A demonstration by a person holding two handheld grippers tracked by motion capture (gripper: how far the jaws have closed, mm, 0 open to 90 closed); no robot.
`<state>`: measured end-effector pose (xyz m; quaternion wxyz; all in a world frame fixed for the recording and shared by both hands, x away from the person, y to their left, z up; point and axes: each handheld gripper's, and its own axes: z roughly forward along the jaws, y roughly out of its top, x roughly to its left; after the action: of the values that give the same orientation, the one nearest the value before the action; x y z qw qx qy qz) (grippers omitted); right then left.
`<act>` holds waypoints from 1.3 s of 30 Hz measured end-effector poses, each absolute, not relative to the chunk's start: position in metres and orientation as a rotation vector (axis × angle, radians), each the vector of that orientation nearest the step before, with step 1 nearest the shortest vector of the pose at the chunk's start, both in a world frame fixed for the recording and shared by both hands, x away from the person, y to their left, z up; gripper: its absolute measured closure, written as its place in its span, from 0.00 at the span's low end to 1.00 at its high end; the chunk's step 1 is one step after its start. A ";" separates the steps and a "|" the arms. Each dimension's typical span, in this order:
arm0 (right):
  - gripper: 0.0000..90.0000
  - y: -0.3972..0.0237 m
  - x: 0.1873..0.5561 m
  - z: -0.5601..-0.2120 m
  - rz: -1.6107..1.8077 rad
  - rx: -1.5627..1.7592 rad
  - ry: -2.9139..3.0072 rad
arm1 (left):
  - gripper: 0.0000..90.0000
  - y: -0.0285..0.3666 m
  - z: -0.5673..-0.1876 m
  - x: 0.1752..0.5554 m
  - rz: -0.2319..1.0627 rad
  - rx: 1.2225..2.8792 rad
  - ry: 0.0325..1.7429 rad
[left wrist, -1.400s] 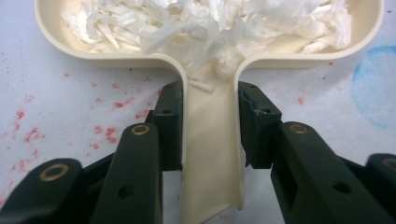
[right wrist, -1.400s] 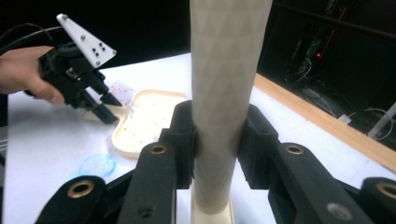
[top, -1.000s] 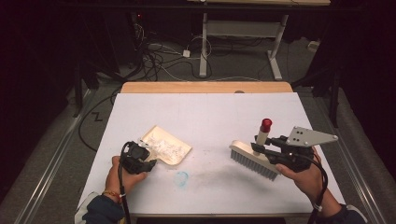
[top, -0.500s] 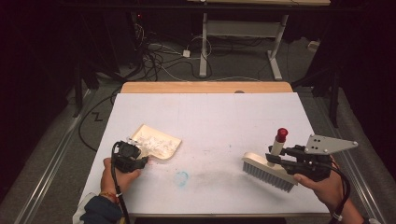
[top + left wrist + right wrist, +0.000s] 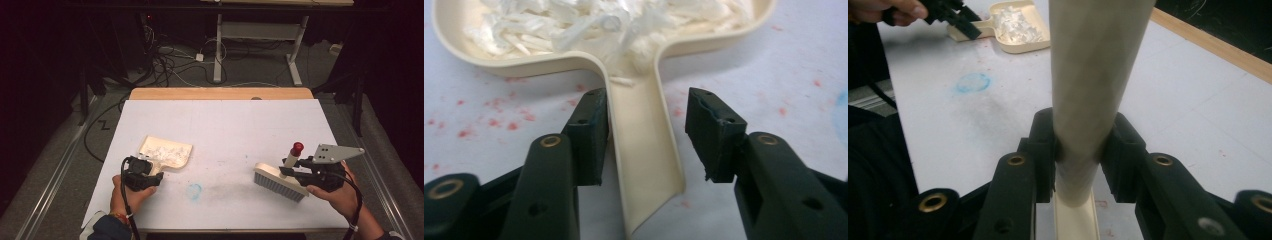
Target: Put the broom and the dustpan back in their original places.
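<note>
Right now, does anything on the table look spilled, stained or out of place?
Nothing is spilled: the white scraps sit inside the dustpan. The table cover is marked, though: a blue ring stain with a grey smudge beside it, and red specks around the dustpan's handle.

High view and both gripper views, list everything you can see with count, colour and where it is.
Table: one, white top, wooden far edge, centre.
Dustpan: one, cream, near left, handle between the left jaws.
Scraps: many, white, in the dustpan.
Brush: one, cream with a red-tipped handle, near right.
Stain: one, blue, near middle.
Cables: several, on the floor beyond the table.
Left gripper: black, jaws have just been opening, one pad beside the handle, the other apart.
Right gripper: black, clamped on the brush handle.
</note>
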<state>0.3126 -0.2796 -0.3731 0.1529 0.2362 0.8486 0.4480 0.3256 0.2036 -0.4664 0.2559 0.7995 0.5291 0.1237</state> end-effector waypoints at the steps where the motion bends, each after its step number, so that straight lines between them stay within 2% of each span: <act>1: 0.78 -0.280 0.316 -0.373 1.290 0.678 2.434 | 0.54 0.203 -0.466 0.324 0.333 2.174 1.427; 7: 0.71 -0.285 0.344 -0.374 1.246 0.753 2.380 | 0.54 0.194 -0.467 0.316 0.340 2.209 1.362; 14: 0.65 -0.279 0.377 -0.376 1.144 0.898 2.301 | 0.50 0.191 -0.468 0.313 0.382 2.232 1.282; 17: 0.63 -0.275 0.392 -0.378 1.091 0.962 2.245 | 0.44 0.192 -0.467 0.312 0.459 2.220 1.246; 27: 0.62 -0.255 0.431 -0.395 1.052 1.036 2.214 | 0.25 0.197 -0.461 0.307 0.571 2.119 1.141; 36: 0.55 -0.242 0.450 -0.403 1.050 1.084 2.151 | 0.23 0.191 -0.463 0.308 0.657 2.119 1.031; 39: 0.49 -0.239 0.448 -0.397 1.073 1.069 2.081 | 0.23 0.189 -0.464 0.307 0.657 2.129 1.014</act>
<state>0.4481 -0.2385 -0.3965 0.2800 0.3986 0.7761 0.4004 0.3074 0.1888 -0.4641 0.3397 0.8180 0.3896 0.2523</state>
